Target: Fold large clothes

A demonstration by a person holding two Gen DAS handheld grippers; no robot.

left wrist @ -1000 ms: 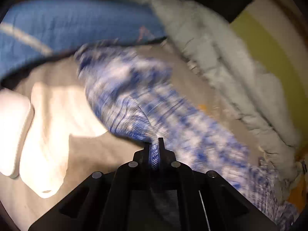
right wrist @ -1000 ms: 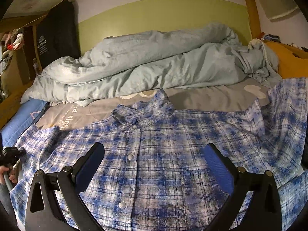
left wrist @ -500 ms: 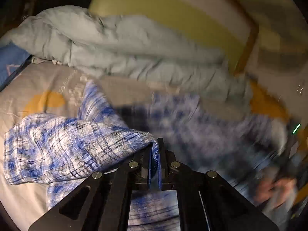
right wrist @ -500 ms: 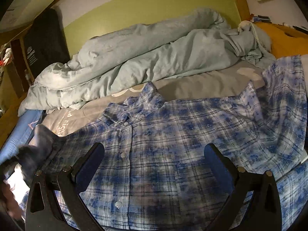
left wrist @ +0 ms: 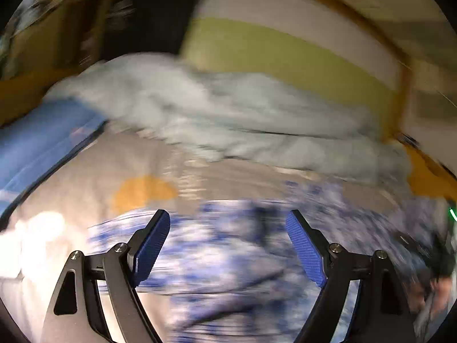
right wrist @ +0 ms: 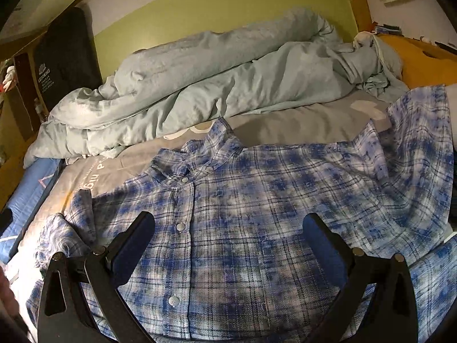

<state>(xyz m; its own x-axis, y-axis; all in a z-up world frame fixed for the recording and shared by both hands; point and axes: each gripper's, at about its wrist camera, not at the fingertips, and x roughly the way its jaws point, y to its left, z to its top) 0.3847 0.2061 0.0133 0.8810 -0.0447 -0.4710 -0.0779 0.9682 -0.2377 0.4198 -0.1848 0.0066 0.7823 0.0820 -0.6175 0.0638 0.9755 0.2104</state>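
Note:
A blue and white plaid button shirt (right wrist: 257,214) lies front up on the grey bed sheet (right wrist: 300,125), collar toward the duvet. Its left sleeve (right wrist: 65,228) is bunched near the bed's left side; its right sleeve (right wrist: 422,154) spreads to the right. My right gripper (right wrist: 228,240) is open and empty, hovering over the shirt's chest. My left gripper (left wrist: 228,240) is open and empty above the shirt (left wrist: 228,257), which is blurred in the left wrist view.
A rumpled pale blue duvet (right wrist: 214,80) lies along the green headboard wall (right wrist: 228,8). A blue mat (right wrist: 25,197) lies at the left, an orange cloth (right wrist: 422,60) at the right. A black case (right wrist: 65,57) leans at the back left.
My left gripper has opened and let go of the shirt sleeve it was holding, and it has swung toward the bed. The sleeve now lies bunched on the sheet. The right gripper stays open.

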